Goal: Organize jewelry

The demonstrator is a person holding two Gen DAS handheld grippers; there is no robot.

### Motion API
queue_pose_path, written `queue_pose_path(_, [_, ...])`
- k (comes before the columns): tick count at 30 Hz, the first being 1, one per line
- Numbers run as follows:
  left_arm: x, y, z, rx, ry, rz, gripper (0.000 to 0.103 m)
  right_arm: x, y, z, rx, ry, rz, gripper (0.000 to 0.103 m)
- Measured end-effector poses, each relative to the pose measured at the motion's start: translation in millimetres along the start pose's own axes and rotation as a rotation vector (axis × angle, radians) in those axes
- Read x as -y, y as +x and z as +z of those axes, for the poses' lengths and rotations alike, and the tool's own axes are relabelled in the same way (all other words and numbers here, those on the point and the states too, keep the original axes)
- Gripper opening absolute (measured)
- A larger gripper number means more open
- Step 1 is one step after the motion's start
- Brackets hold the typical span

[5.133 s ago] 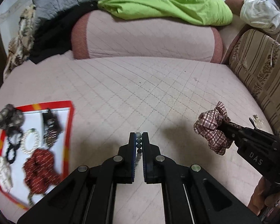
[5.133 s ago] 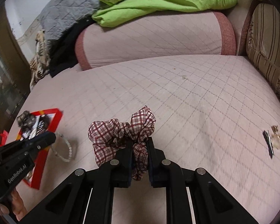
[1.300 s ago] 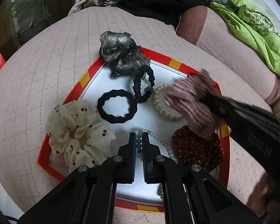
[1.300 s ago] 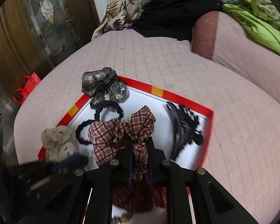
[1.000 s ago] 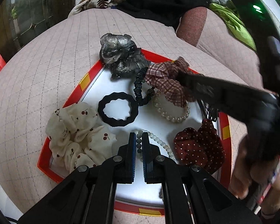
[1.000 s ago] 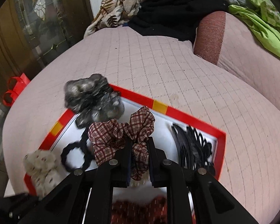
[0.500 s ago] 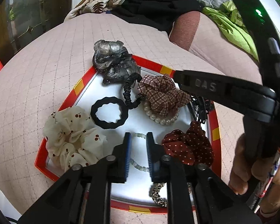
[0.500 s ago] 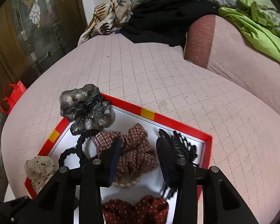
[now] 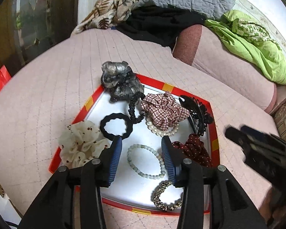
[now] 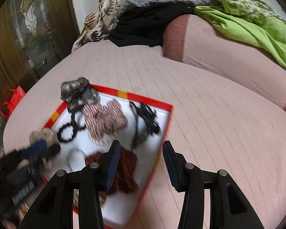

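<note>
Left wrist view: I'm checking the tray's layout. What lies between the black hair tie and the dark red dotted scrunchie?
The pale green bead bracelet, flat on the white tray floor.

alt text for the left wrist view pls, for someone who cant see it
The open left gripper hovers over a red-rimmed white tray on a pink quilted bed, a pale green bead bracelet lying between its fingers. The tray also holds a red plaid scrunchie, cream dotted scrunchie, black hair tie and black claw clip.
</note>
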State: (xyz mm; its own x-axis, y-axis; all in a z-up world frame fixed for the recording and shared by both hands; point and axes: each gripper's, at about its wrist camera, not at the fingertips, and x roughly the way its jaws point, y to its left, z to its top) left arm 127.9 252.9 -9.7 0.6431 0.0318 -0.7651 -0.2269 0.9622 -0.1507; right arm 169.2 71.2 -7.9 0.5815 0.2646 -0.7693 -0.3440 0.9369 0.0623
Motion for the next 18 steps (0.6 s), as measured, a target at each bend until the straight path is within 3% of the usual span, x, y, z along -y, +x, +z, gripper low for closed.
queue_pose_path(5, [8,-13,-8,0.043,0.031,0.056,0.048,9,-23,-31,0.001,0.009,-0.068,0.050])
queue_pose_path(10, [22,-51,-23,0.158,0.085,0.144,0.075,18,-45,-59,-0.001,0.043,-0.079,0.053])
queue_pose_path(18, [43,-133,-47,0.375,0.115,0.256,0.102,25,-70,-89,0.004,0.074,-0.082,0.056])
